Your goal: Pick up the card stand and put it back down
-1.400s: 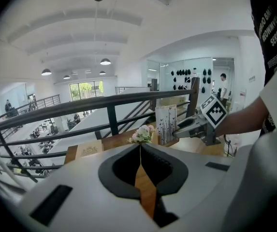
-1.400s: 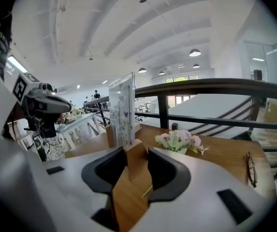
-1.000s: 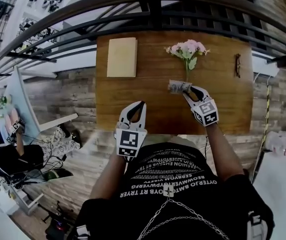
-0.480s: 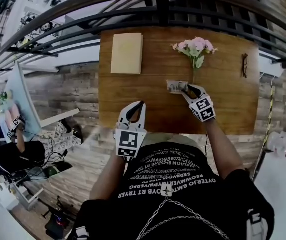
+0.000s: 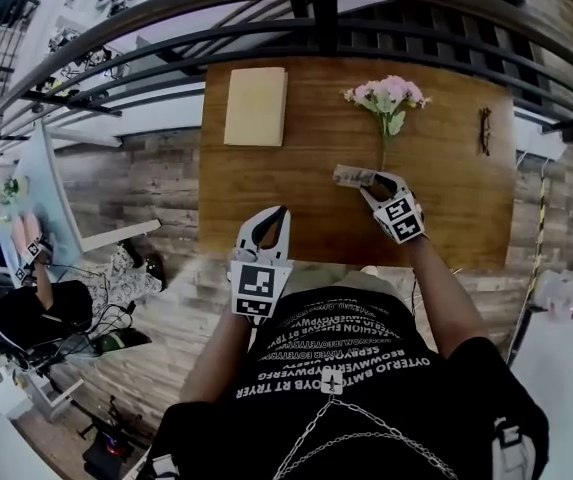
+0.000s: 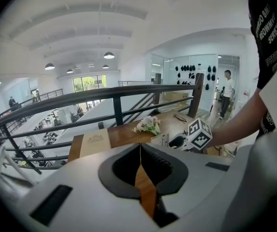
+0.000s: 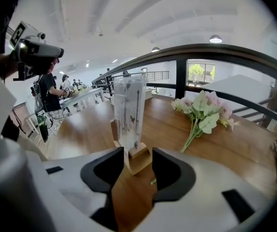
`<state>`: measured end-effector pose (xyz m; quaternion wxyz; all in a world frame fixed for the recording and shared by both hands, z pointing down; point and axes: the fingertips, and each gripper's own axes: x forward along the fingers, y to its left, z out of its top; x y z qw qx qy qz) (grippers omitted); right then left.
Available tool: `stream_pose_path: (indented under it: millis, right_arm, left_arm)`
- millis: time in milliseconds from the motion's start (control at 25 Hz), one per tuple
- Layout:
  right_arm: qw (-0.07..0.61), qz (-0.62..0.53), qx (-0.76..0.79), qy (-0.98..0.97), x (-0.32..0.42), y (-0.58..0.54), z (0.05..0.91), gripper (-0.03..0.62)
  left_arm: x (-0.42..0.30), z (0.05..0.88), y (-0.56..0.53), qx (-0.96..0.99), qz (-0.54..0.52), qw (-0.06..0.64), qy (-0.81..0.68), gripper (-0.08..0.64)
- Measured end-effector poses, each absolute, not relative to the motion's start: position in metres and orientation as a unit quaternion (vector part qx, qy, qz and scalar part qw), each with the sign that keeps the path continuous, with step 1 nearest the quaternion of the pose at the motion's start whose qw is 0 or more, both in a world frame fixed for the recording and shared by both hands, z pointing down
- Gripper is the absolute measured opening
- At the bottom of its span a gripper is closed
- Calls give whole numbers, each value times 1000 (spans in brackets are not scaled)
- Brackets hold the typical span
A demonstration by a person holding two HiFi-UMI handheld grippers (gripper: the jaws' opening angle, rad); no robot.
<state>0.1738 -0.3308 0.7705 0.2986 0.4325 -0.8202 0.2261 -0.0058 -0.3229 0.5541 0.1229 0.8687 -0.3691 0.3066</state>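
Note:
The card stand (image 7: 128,111), a clear upright panel in a small wooden base, rests on the wooden table (image 5: 266,198) just below the flower stem. In the head view the card stand (image 5: 352,176) lies at the tips of my right gripper (image 5: 370,181). My right gripper (image 7: 138,164) has the wooden base between its jaws, which are opening; a thin gap shows at each pad. My left gripper (image 5: 282,212) hangs over the table's near edge, shut and empty. In its own view the left gripper (image 6: 140,151) looks toward the card stand (image 6: 160,139).
A pink flower bunch (image 5: 386,96) lies at the table's far side, right behind the stand. A beige book (image 5: 256,106) sits far left and a pair of glasses (image 5: 485,130) far right. A dark metal railing (image 5: 316,13) runs beyond the table.
The right gripper has stayed at the card stand below the flowers, shifting only slightly. The left gripper has kept its place at the near edge.

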Motion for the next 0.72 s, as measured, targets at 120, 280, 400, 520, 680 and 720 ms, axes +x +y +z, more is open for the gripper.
stream_pose_path:
  millis: [120,280,400,520,680,720]
  right_arm:
    - [289,230,441,-818,179,-320,757,183]
    - [268,220,469,-812,196,-302,723,175]
    - [247,205,488,-811,203,-288,692,126]
    - [225,182,507,-812,212,-272,658,50]
    - [188,153,523,-817,223,-248,606,16]
    - [179,150,523,-820,225,-242,595,15]
  left_arm:
    - [0,551,-313,872,298,115,-371,29]
    - [7,538,-299,877,273,117,-377,29]
    - [6,528,-291,881,251,114,-385,29]
    - [11,518,-284,881,227,110,-400,29]
    - [21,497,-273,887,193,95,-409,29]
    - [23,491,-271,889,186,89,-410,29]
